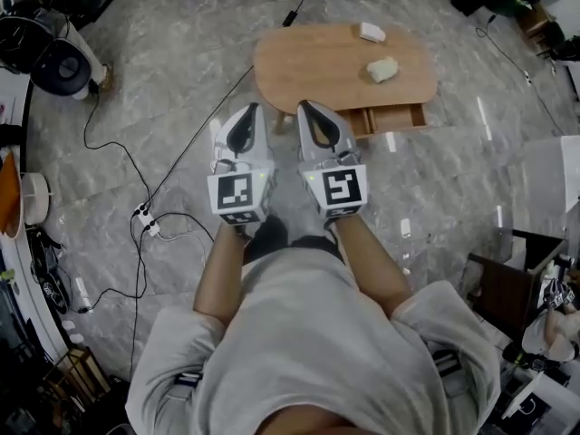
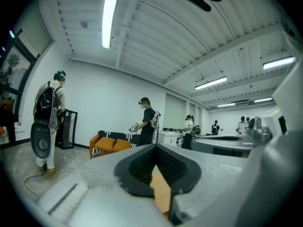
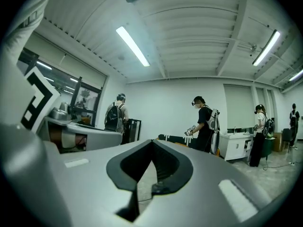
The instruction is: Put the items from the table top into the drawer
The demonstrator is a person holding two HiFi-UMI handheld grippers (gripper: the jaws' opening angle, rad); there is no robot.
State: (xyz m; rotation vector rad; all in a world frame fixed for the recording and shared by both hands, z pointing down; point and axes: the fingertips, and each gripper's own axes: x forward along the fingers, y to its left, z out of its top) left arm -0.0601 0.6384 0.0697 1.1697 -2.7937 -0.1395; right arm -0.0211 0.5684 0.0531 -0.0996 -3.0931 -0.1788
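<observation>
An oval wooden table (image 1: 317,66) stands ahead of me on the marble floor. On its far right part lie a white flat block (image 1: 372,32) and a pale lumpy item (image 1: 382,69). A wooden drawer (image 1: 391,118) is pulled open under the table's near right edge. My left gripper (image 1: 253,108) and right gripper (image 1: 304,105) are held side by side, level, just short of the table's near edge. Both are shut with nothing between the jaws. In the left gripper view the left gripper (image 2: 155,146) has its tips together, and so does the right gripper (image 3: 152,141) in the right gripper view.
Black cables and a white power strip (image 1: 145,221) lie on the floor at the left. Dark furniture (image 1: 494,288) stands at the right. Several people (image 2: 147,119) stand across the room, beside an orange sofa (image 2: 110,144) and white counters (image 3: 236,145).
</observation>
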